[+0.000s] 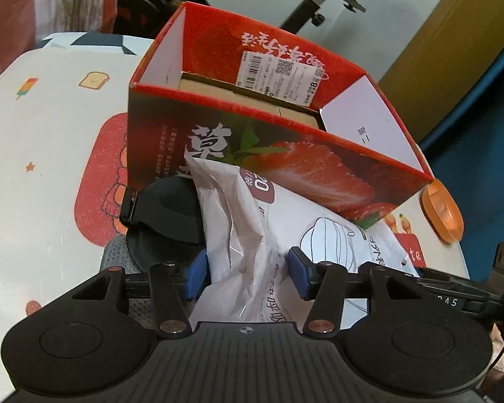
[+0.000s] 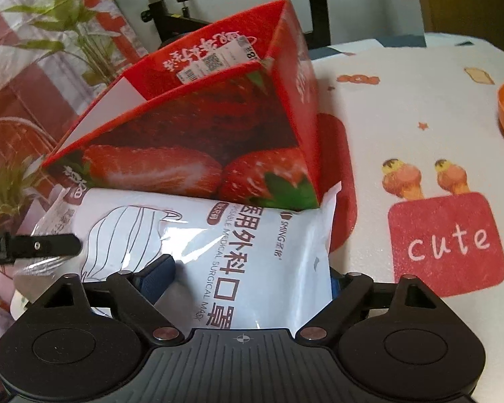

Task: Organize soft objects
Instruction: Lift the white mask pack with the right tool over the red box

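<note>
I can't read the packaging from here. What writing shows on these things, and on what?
"cute": red patch on the tablecloth
"SMING", "MEDICAL SURGICAL MASK", "医用外科口罩": white mask pack
"20": mask pack, left wrist view
"草": strawberry box
Box sticker: barcode and print too small to read

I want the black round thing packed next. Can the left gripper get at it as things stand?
Probably not yet. The left gripper has the mask bag between its fingers, and the bag's edge partly covers the black round thing beside the strawberry box.
</note>
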The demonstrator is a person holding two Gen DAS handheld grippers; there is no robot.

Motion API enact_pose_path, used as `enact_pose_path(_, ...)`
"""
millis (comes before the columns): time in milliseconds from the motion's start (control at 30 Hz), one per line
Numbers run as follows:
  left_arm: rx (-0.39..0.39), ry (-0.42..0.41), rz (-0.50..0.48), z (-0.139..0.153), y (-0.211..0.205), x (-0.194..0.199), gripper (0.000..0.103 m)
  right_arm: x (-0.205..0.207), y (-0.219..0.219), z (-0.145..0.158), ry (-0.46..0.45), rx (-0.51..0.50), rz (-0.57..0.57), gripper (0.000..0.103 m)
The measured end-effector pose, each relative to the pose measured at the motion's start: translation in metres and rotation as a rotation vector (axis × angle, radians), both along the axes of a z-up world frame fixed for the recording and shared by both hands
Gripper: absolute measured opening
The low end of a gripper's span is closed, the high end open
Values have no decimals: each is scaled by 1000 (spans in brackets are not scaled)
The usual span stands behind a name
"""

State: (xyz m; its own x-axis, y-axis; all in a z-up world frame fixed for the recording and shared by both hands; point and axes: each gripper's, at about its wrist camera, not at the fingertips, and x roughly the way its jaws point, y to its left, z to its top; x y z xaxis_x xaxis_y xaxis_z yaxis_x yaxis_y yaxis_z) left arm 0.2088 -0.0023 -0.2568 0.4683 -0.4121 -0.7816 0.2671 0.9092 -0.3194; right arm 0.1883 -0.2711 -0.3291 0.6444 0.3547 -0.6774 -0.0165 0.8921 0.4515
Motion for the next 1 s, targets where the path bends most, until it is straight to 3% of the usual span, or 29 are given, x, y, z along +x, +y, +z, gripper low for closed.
enact_pose_path(100, 35, -18, -41, 4, -5, -2, 53, -5, -1, 5, -13, -5, -2, 75)
enact_pose_path(300, 46, -57, -87, 14, -4, -10, 54, -18, 0, 22, -61, -46, -5, 72)
enact_pose_path(467, 25, -96, -89, 26, 7, -19, 54, -31, 7, 42, -122, -89, 10, 70)
enact_pose_path(733, -18, -244, -88, 65, 17, -36, 56, -39, 9, 89, -228, -89, 18, 69)
enact_pose_path(1000, -18, -281, -93, 79, 18, -37, 59, -44, 18, 118, -288, -130, 37, 69)
